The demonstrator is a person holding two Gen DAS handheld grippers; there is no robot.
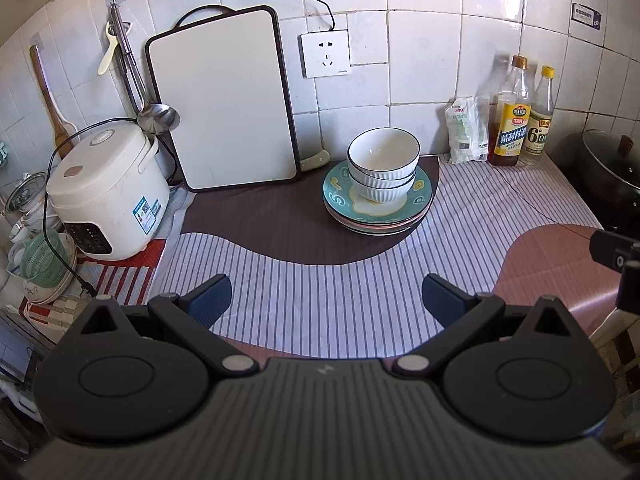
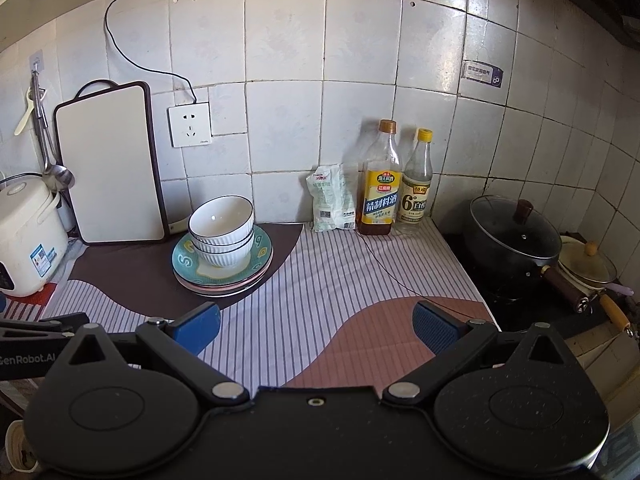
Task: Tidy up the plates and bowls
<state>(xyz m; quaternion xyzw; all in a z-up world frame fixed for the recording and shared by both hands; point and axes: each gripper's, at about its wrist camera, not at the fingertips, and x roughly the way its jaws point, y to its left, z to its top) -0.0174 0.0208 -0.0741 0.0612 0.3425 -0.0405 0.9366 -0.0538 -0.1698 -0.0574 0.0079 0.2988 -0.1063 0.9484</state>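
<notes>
While both grippers hang back over the near edge of the counter (image 1: 320,280), the dishes sit untouched toward its far edge, so the work looks either finished or not yet begun; the pictures alone cannot settle which. The left gripper (image 1: 326,298) has its jaws wide apart and holds nothing, and the right gripper (image 2: 316,326) is the same, spread and empty. The bowls (image 1: 383,164) are nested, at least two ribbed white ones with dark rims, the top one empty inside. They rest on the stack of plates (image 1: 378,212), a teal patterned plate uppermost with pink-edged ones under it; how many I cannot tell. The stack lies just beside the foot of the cutting board (image 1: 224,100) that leans on the tiled wall, well apart from the bottles (image 2: 396,184) further right. If anything remains, the next move calls for reaching forward and closing on the top bowl's rim, lifting straight so the lower bowl does not follow.
</notes>
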